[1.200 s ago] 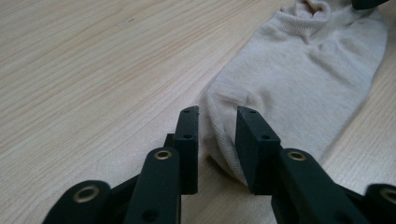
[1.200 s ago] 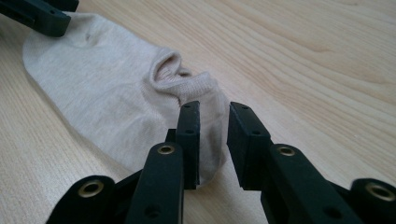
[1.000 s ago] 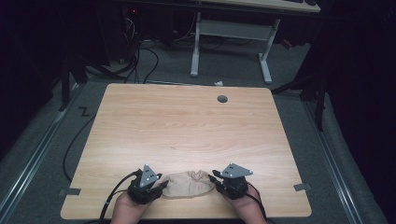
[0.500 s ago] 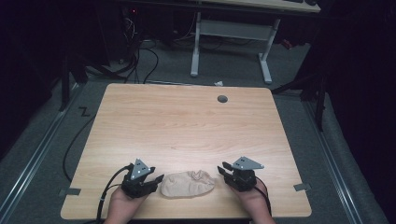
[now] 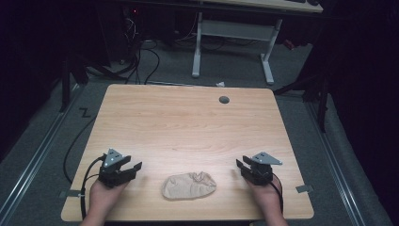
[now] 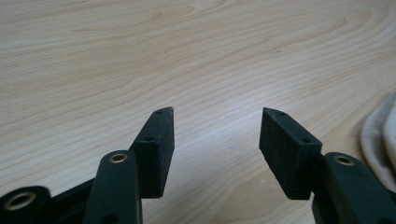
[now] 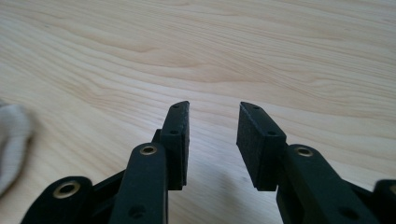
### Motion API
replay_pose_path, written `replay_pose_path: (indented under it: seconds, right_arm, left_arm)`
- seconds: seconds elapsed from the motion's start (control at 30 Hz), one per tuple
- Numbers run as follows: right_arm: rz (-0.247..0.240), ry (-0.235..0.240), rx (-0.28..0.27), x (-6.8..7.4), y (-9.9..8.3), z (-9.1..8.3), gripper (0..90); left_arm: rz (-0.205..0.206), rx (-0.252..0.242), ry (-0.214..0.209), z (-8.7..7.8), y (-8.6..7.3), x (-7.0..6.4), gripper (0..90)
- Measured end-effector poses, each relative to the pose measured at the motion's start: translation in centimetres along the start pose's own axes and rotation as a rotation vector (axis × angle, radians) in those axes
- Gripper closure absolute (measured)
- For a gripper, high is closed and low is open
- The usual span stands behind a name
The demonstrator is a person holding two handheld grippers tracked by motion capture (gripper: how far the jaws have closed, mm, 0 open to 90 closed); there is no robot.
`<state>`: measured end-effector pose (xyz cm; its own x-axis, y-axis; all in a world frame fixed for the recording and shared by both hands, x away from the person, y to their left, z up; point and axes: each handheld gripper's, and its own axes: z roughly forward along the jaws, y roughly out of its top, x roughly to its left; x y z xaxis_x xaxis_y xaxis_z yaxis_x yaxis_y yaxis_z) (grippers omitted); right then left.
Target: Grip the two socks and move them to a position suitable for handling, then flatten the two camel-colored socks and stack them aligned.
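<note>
While a crumpled beige cloth [image 5: 189, 185] is seen near the table's [image 5: 188, 122] near edge, the left gripper [image 5: 128, 168] and right gripper [image 5: 244, 168] are held agape, empty, flanking it; bare wood is left beyond.

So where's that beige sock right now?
In the high view the beige sock lies crumpled near the table's front edge, between the left tongs and right tongs, touching neither.

Overhead light falls evenly on the table [image 5: 188, 127]; the surrounding floor and room remain dark. The high view is soft and slightly grainy. Both gripper views are bright, with faint shadows beneath the jaws. Nearest jaw parts at the bottom edge are blurred.
</note>
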<state>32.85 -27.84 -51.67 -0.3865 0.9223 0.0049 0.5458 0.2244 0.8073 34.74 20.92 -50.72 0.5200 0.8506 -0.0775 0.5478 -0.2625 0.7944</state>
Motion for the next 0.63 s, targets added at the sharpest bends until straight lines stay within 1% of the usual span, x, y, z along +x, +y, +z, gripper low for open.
replay_pose_path:
  seconds: [0.03, 0.07, 0.1, 0.13, 0.17, 0.27, 0.4, 0.5, 0.53, 0.6, 0.63]
  right_arm:
    - [0.000, -0.007, -0.003, -0.3, -0.1, 0.0, 63.9]
    - [0.008, -0.019, -0.003, -0.7, -0.3, -0.1, 63.7]
    - [0.008, -0.019, -0.003, -0.7, -0.3, -0.1, 63.7]
    - [0.019, -0.034, -0.004, -1.3, -0.5, -0.2, 63.1]
    - [0.019, -0.034, -0.004, -1.3, -0.5, -0.2, 63.1]
    - [0.047, -0.052, -0.003, -2.1, -0.8, -0.4, 62.4]
    - [0.046, -0.056, -0.004, -2.4, -0.9, -0.4, 62.1]
    - [0.048, -0.060, 0.000, -2.3, -0.9, -0.4, 62.0]
    - [0.048, -0.060, 0.000, -2.3, -0.9, -0.4, 62.0]
    - [0.038, -0.059, 0.005, -1.9, -0.9, -0.4, 61.9]
    - [0.038, -0.059, 0.005, -1.9, -0.9, -0.4, 61.9]
  left_arm:
    - [-0.015, -0.003, 0.011, -0.1, -0.1, 0.6, 45.2]
    - [-0.015, -0.003, 0.011, -0.1, -0.1, 0.6, 45.1]
    - [-0.030, -0.004, 0.018, -0.2, -0.1, 1.1, 45.1]
    - [-0.047, -0.009, 0.025, -0.3, -0.1, 1.6, 45.0]
    - [-0.057, -0.012, 0.032, -0.4, -0.2, 1.9, 45.0]
    - [-0.109, -0.021, 0.041, -0.5, -0.3, 3.1, 44.9]
    - [-0.107, -0.019, 0.039, -0.4, -0.3, 3.1, 44.9]
    - [-0.086, -0.001, 0.019, -0.1, -0.4, 2.6, 44.6]
    - [-0.086, -0.001, 0.019, -0.1, -0.4, 2.6, 44.5]
    - [-0.063, 0.009, 0.009, -0.1, -0.4, 2.1, 44.5]
    - [-0.063, 0.009, 0.009, -0.1, -0.4, 2.1, 44.5]
